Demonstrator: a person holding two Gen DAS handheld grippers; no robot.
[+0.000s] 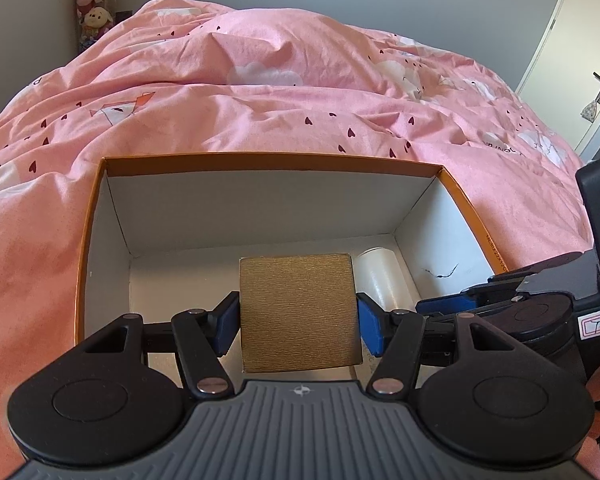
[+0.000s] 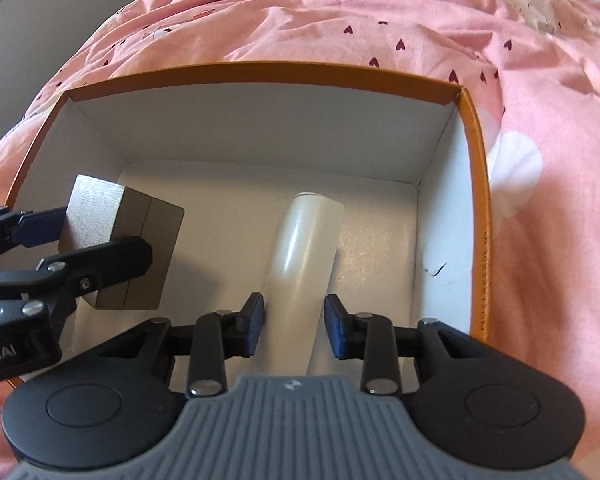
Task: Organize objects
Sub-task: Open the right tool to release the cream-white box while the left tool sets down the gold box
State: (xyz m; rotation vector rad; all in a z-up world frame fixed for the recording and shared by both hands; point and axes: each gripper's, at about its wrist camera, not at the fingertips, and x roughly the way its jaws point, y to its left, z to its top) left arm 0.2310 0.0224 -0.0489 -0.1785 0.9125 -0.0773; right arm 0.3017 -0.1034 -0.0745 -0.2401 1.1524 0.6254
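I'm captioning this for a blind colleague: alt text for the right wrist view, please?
The right gripper straddles a white cylinder lying in an orange-rimmed box on a pink duvet; its right pad stands apart. At left, the left gripper holds a gold box.

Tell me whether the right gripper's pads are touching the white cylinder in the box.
Cannot tell. In the right wrist view the white cylinder lies between the right gripper pads: a slim gap shows at one pad, while the other looks against it.

Soft daylight, sharp centre, strong fisheye bending at the edges, dim blurred corners.
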